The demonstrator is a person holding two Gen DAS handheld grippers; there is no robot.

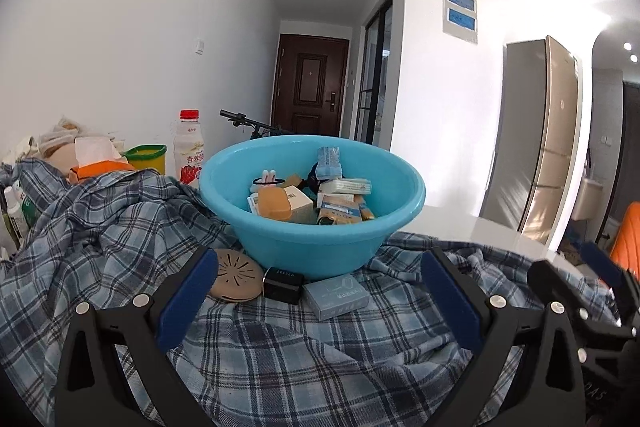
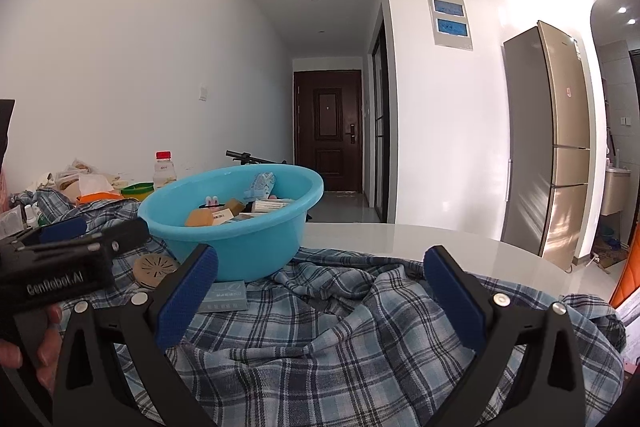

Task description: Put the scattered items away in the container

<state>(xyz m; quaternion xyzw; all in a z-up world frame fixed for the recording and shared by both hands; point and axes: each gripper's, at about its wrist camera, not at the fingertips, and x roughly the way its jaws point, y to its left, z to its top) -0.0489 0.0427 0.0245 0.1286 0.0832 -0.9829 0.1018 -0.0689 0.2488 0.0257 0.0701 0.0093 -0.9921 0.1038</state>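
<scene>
Both grippers, left gripper [image 1: 320,303] and right gripper [image 2: 320,297], spread apart, empty; blue basin [image 1: 312,239] on plaid cloth [image 1: 300,355], grey box [image 1: 336,295] just beside it.

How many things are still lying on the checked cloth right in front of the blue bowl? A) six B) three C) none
B: a round tan disc, a small black box and a pale blue box lie on the checked cloth in front of the blue bowl.
</scene>
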